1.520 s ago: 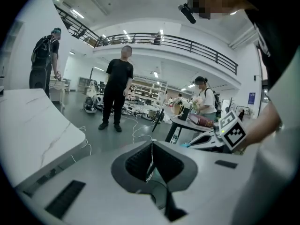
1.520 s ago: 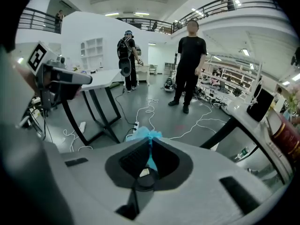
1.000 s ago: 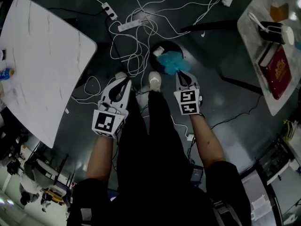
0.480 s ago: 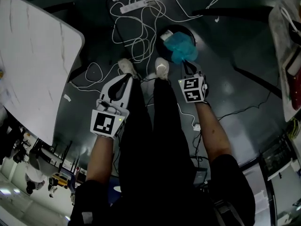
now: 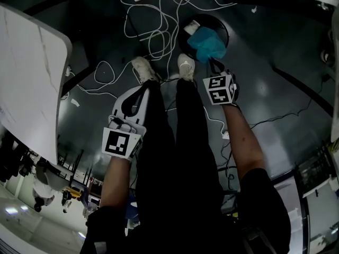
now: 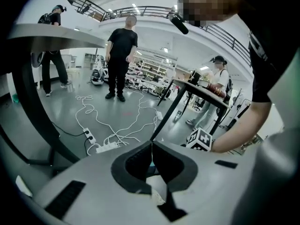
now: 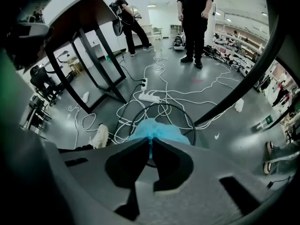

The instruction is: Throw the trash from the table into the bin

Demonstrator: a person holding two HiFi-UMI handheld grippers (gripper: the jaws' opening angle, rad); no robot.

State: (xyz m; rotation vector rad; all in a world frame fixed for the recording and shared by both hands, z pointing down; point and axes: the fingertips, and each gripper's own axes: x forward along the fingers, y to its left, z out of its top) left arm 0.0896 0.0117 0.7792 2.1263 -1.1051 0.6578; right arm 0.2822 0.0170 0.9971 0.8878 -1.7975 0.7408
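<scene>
While the white marble-look tabletop (image 5: 32, 73) sits far left, the left gripper (image 5: 142, 89) hangs beside the leg, jaws together, nothing in them. Right gripper (image 5: 214, 63) is clamped on a crumpled light-blue soft wad (image 5: 207, 44) over the round black wire bin (image 5: 225, 28). Only release looks pending. Wad fans away from the jaws, bin-ward; no clear long axis.
</scene>
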